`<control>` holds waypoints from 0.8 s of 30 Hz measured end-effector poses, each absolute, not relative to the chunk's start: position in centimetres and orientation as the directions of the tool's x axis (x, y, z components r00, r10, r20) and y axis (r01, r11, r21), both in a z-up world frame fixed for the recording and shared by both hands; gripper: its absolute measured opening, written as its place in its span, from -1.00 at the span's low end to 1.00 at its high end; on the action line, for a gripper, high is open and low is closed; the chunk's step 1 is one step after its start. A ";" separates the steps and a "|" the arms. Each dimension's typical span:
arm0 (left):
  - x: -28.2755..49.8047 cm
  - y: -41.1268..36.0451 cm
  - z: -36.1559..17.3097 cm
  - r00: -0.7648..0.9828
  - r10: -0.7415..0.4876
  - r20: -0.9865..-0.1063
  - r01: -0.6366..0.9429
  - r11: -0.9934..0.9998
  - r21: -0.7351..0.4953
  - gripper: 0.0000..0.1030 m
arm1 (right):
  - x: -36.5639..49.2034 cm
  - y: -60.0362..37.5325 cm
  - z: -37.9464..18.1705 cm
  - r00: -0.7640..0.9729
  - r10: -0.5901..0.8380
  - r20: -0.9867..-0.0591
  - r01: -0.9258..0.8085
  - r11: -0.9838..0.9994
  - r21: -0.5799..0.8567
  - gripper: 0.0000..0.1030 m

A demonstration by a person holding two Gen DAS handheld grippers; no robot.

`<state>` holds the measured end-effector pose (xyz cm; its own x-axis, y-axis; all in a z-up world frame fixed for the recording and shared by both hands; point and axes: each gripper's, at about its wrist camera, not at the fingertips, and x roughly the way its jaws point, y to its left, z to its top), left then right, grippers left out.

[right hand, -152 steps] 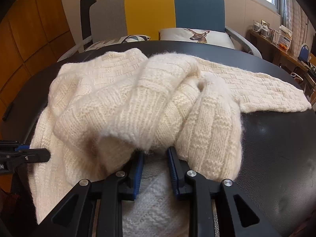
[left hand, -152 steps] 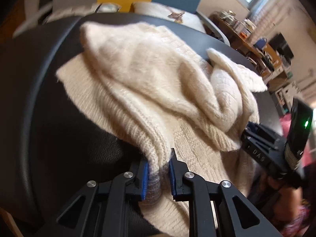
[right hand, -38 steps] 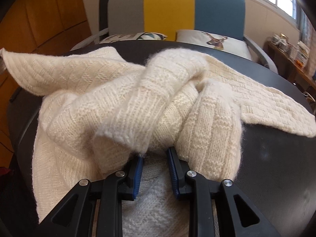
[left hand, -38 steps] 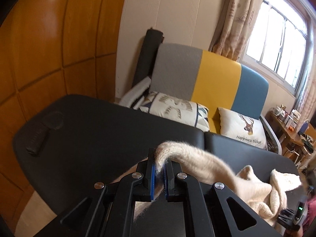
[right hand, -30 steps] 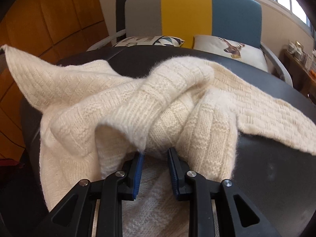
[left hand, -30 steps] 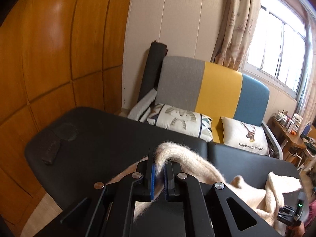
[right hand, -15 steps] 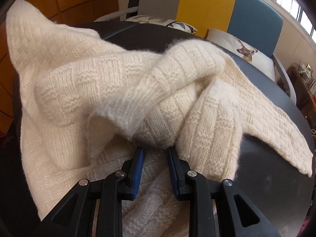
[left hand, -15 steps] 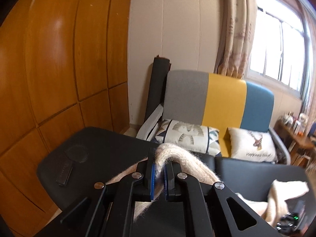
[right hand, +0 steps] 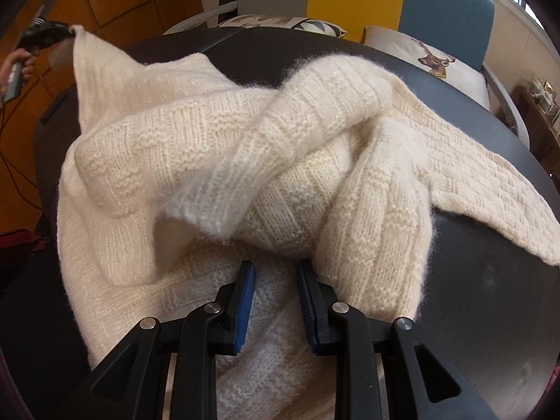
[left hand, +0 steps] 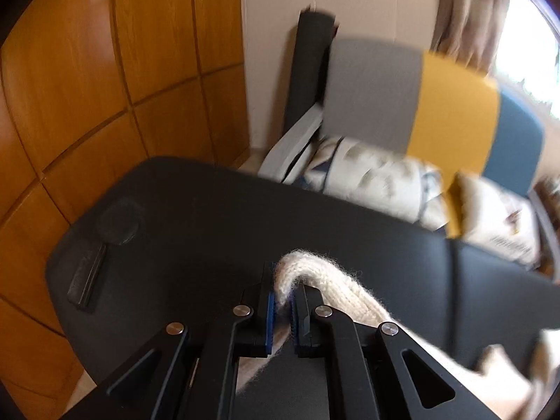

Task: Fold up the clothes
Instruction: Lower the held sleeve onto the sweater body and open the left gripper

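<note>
Cream knit sweater (right hand: 245,161), soft and floppy on the black table (right hand: 490,280), looks best held by its edges: left gripper (left hand: 282,309) pinches one corner, right gripper (right hand: 275,301) clamps bunched fabric.

A cream knitted sweater (right hand: 287,161) lies bunched on the black bench (right hand: 490,280), one corner lifted at the far left, one part, perhaps a sleeve, stretched right.

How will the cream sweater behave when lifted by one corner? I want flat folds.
Probably floppy: the sweater sags in loose bunches between the left gripper and right gripper. Its thick, fuzzy knit likely grips the pads rather than slipping.
</note>
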<state>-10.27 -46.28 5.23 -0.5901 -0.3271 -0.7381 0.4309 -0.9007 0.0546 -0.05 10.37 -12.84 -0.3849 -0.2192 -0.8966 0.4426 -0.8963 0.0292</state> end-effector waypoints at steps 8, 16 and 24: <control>-14.4 -46.4 -6.7 -0.339 -0.389 -0.857 0.449 -0.867 0.216 -0.70 | 1.1 10.2 -13.0 -0.454 -0.195 -0.869 0.386 -0.922 0.005 -0.46; -9.3 -47.7 -5.8 -0.366 -0.484 -0.795 0.438 -0.843 0.312 0.28 | 1.7 10.7 -11.2 -0.517 -0.249 -0.819 0.318 -0.944 0.087 -0.46; 0.2 -38.5 -3.0 -0.619 -0.440 -0.650 0.184 -0.886 0.425 0.35 | 3.5 11.5 -7.9 -0.588 -0.314 -0.745 0.324 -0.936 0.139 -0.46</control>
<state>0.22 -38.48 -2.96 -0.6194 -0.4403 -0.6500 0.1838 -0.8863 0.4252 3.54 11.52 -7.88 -0.5884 -0.3141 -0.7450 0.3238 -0.9359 0.1388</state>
